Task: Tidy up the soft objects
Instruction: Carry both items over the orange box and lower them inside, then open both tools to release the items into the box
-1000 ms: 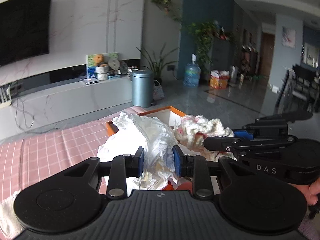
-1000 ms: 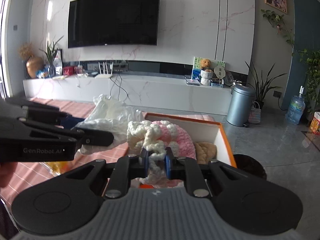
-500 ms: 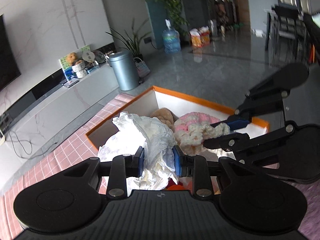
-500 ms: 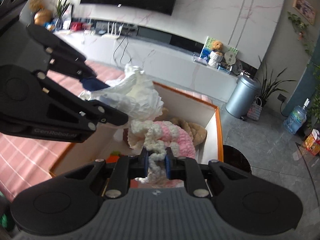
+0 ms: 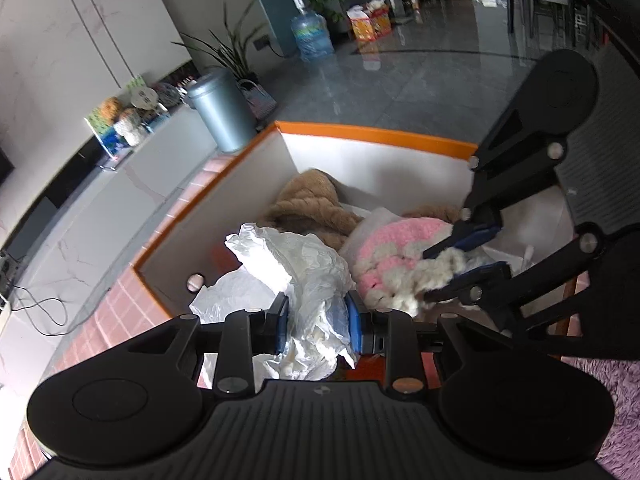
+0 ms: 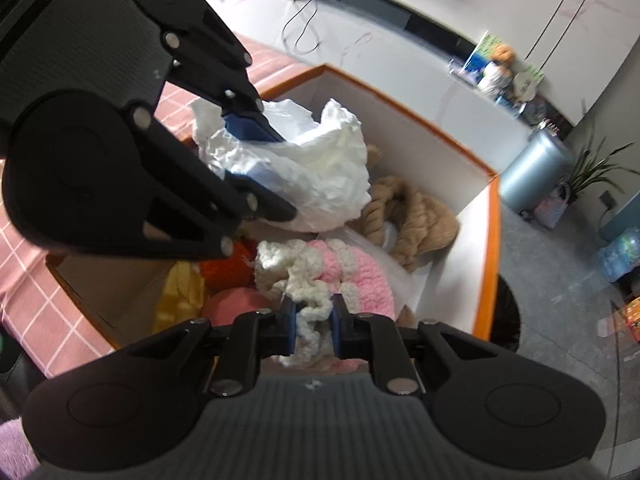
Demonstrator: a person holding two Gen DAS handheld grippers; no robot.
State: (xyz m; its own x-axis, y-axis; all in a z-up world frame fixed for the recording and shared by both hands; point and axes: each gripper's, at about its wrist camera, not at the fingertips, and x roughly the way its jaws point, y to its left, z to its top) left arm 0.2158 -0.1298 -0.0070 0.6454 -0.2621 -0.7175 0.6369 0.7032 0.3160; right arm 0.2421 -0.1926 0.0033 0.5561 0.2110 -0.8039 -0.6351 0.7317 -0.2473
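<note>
No text, label or number can be read anywhere.

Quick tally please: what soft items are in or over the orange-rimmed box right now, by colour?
White: 1, crinkled white plastic bag, held in left gripper
Pink-and-cream: 1, crocheted knit piece, held in right gripper
Tan: 1, chunky knit
Orange: 1
Yellow: 1
Pink: 1
Total: 6

box (image 5: 224, 216) on checked tablecloth (image 6: 24, 280) | in box: braided rope toy (image 6: 412, 216) at far end, crocheted piece (image 6: 344, 268) nearer, plastic bag (image 5: 304, 268) to its left | trash bin (image 5: 224, 116) on floor beyond box
</note>
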